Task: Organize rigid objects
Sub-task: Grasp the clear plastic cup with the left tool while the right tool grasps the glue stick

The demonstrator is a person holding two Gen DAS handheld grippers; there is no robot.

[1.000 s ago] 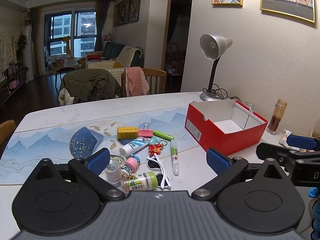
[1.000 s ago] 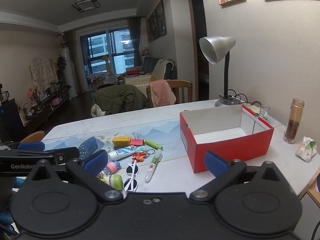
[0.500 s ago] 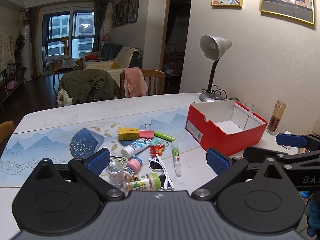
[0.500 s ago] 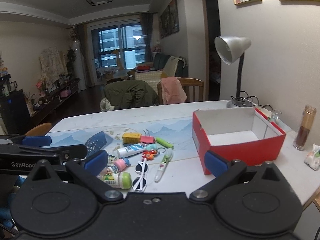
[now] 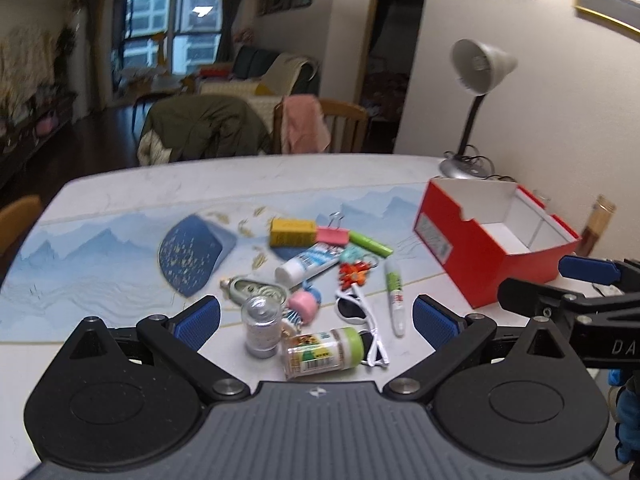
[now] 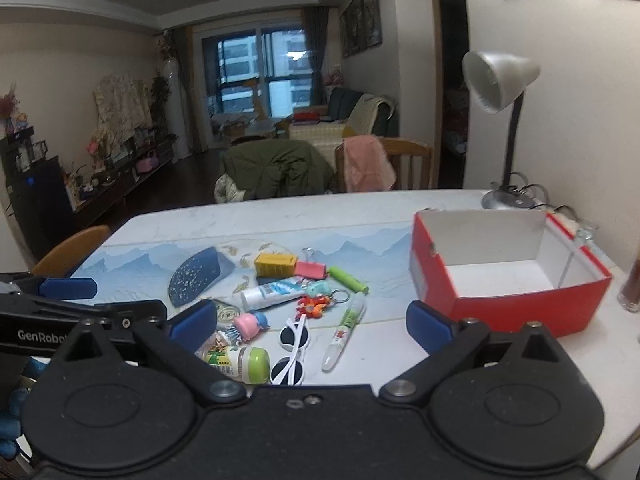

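Two grippers hang above the near edge of the table (image 5: 132, 184), each with its blue ribbed pads spread wide and nothing between them: the left gripper (image 5: 316, 316) faces the heap of small things, the right gripper (image 6: 308, 320) is beside it. The red box (image 6: 508, 308) is the landmark: stiff card, white inside, open-topped and empty, with a thin divider near its far end. Left of the box lies the heap on a smooth blue runner (image 5: 100, 264) printed with mountains. Nearest the box is a slim white glue pen (image 5: 394, 294), then white-framed sunglasses (image 5: 360, 320) with dark round lenses, an orange keyring charm (image 5: 354, 274) and a green marker (image 5: 370, 242). Farther left are a toothpaste tube (image 5: 308, 262), a pink binder clip (image 5: 331, 235), a yellow carton (image 5: 292, 232), a pink toy (image 5: 303, 303), a flat round tin (image 5: 256, 290), a clear vial (image 5: 262, 326) with a silver cap standing upright, and a green-capped jar (image 5: 324, 348) on its side. Behind the box a grey desk lamp (image 6: 500, 80) stands against the cream wall; right of the box is a brown glass jar (image 5: 598, 224). Beyond the table, chairs draped with a green coat (image 6: 276, 168) and a pink cloth (image 6: 366, 164) front a dim living room.
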